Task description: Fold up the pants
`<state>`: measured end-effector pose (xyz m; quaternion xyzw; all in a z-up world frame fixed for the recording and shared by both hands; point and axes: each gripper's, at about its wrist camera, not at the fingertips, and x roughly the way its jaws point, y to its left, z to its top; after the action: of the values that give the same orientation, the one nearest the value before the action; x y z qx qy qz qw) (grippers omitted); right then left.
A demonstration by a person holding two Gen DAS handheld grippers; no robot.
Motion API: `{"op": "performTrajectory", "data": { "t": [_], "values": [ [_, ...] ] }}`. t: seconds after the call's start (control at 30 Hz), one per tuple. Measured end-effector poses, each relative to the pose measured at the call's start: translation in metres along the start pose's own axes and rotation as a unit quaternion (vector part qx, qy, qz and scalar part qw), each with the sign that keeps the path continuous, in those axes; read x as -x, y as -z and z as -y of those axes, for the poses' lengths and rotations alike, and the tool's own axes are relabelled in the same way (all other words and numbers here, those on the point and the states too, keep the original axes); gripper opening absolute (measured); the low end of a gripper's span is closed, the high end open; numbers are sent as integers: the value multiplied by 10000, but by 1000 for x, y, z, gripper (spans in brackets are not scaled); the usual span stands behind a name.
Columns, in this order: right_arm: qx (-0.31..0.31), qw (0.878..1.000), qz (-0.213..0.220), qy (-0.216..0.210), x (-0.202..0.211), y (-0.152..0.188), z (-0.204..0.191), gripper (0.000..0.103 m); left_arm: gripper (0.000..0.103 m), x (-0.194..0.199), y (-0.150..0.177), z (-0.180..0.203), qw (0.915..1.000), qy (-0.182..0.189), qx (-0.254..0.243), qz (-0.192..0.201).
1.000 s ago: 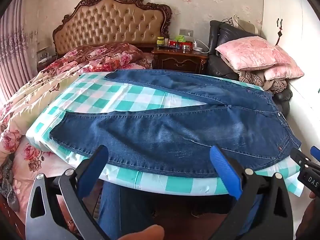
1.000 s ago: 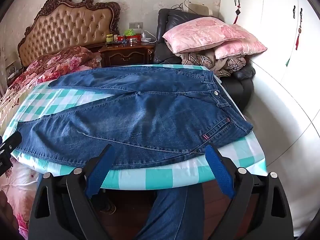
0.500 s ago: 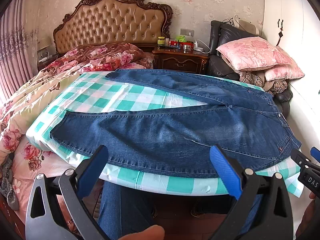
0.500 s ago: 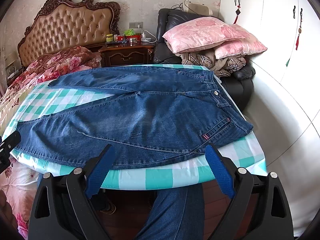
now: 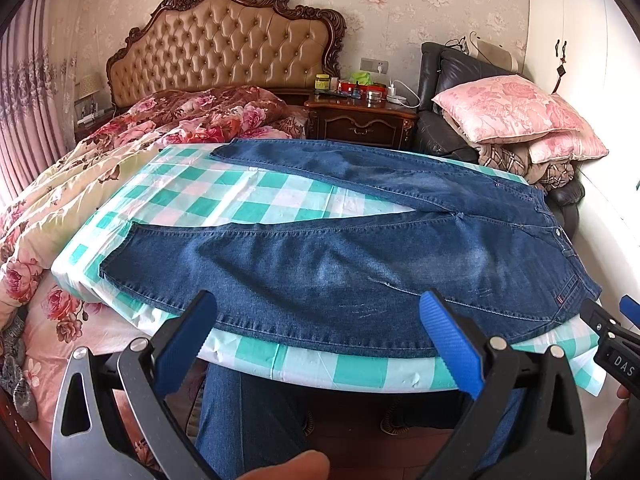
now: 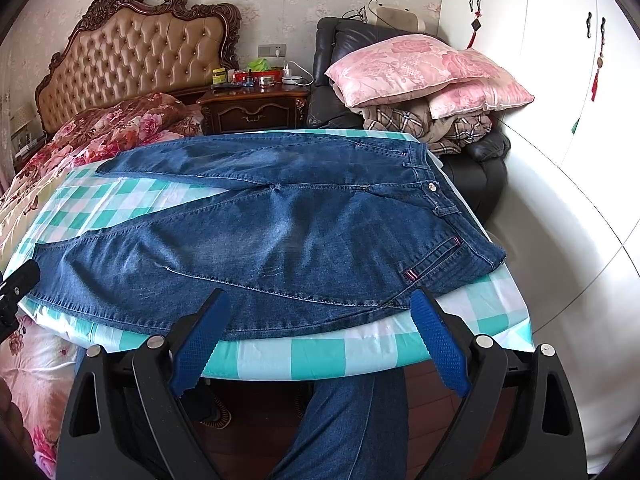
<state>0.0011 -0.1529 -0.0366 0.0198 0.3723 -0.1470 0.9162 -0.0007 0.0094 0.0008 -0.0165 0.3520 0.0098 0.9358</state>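
Observation:
Blue jeans [image 5: 340,264] lie flat on a table with a green-and-white checked cloth [image 5: 248,196], legs spread apart to the left, waistband at the right. They also show in the right wrist view [image 6: 280,236]. My left gripper [image 5: 320,316] is open and empty, held just off the table's near edge over the near leg. My right gripper [image 6: 320,316] is open and empty, at the near edge by the hip and pocket. The right gripper's tip shows at the right edge of the left wrist view [image 5: 616,336].
A bed with a floral quilt [image 5: 100,168] and tufted headboard [image 5: 224,48] lies left of the table. A dark nightstand [image 5: 360,120] stands behind. A black armchair with pink pillows [image 5: 512,116] stands at the back right. White wardrobe doors [image 6: 560,80] line the right. The person's legs [image 6: 348,420] are under the table.
Hardly anything has moved: the left wrist view has shifted very slightly, and both grippers stay open at the near edge.

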Motion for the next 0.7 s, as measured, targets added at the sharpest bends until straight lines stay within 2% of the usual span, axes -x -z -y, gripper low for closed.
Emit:
{"op": "performTrajectory", "data": {
  "t": [0.7],
  "values": [
    [7, 10000, -4, 16, -1, 1, -1, 88, 102, 0, 0, 0, 10000, 2, 4, 2]
  ]
}}
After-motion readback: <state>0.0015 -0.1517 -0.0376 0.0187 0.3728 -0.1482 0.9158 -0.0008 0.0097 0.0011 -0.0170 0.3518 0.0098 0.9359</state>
